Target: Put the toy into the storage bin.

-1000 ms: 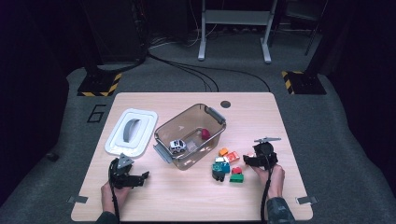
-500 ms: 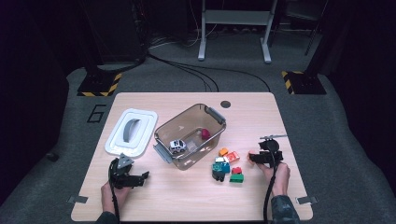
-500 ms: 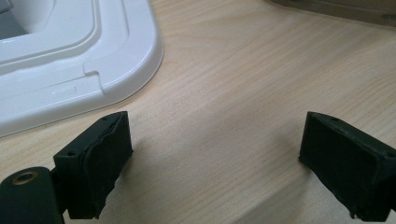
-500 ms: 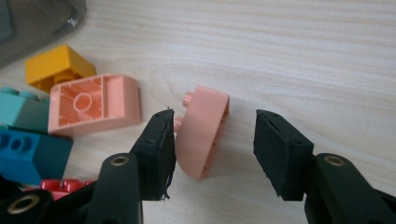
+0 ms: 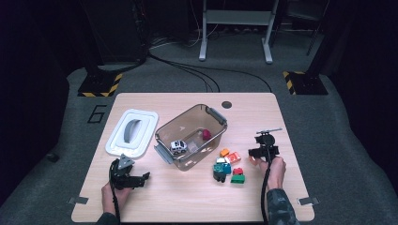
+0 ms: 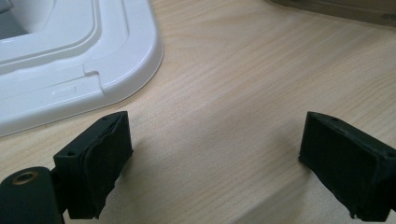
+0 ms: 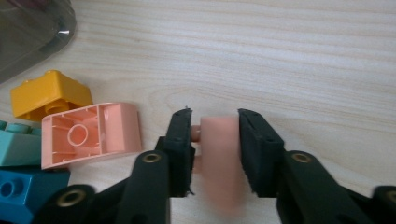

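Pink plastic is sitting between the jaws of the right tongs (image 7: 215,140): they are closing on a small pink block (image 7: 217,154), blurred in the right gripper view, just above the wooden table (image 5: 197,197). The step in hand looks like sorting loose bricks into the clear bin (image 5: 190,136), since a toy car (image 5: 177,146) and a red piece (image 5: 206,134) are already lying inside it. The next move would call for lifting the block and carrying it over the bin's near wall before releasing. The block's long axis seems to be running along the tongs, towards the camera, though the blur is making this uncertain.

Beside it a pink arched brick (image 7: 91,135) is lying with its hollow underside facing the camera, next to an orange brick (image 7: 49,95).

The left tongs (image 6: 215,158) are resting wide apart and empty near the white lid (image 6: 70,70).
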Demonstrator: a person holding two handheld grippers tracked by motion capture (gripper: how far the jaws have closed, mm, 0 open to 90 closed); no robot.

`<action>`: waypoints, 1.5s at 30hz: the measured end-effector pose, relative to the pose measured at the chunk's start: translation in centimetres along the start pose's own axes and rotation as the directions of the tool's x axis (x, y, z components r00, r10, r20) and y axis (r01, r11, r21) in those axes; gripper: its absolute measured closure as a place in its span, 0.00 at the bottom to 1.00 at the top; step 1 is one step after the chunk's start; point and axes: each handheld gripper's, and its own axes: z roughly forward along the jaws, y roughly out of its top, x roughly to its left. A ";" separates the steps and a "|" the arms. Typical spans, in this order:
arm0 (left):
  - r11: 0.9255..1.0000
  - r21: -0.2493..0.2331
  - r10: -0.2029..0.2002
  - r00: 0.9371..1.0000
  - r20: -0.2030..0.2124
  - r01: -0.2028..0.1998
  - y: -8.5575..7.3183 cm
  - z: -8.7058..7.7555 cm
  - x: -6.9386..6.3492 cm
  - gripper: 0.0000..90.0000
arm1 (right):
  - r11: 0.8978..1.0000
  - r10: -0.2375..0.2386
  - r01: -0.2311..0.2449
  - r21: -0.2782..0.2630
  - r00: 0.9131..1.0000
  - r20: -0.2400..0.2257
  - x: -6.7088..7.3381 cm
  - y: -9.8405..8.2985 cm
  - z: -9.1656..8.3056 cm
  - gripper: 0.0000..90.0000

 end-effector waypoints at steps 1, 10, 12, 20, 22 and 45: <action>1.000 0.000 0.000 1.000 0.000 0.000 0.0 0.0 0.0 0.10 | 1.000 -0.001 0.001 0.002 1.000 0.003 0.0 0.0 0.0 0.74; 1.000 0.000 0.000 1.000 0.000 0.000 0.0 0.0 0.0 0.10 | 0.999 -0.034 0.033 -0.038 0.999 -0.015 0.1 0.1 -0.5 0.81; 1.000 0.000 0.000 1.000 0.000 0.000 0.0 0.0 0.0 0.10 | 0.999 -0.037 0.036 -0.037 0.999 -0.005 0.4 0.2 -0.5 0.81; 1.000 0.000 0.000 1.000 0.000 0.000 0.0 0.0 0.0 0.10 | 0.999 -0.045 0.044 -0.024 0.999 -0.016 0.1 0.3 -0.2 0.80; 1.000 0.000 -0.001 1.000 -0.001 0.001 0.0 0.0 0.0 0.10 | 0.998 -0.046 0.046 -0.031 0.999 -0.014 0.1 0.3 -0.1 0.77; 1.000 0.000 0.000 1.000 0.000 0.000 0.0 0.0 0.0 0.10 | 0.996 -0.067 0.067 -0.061 0.998 -0.002 0.6 1.8 -1.0 0.74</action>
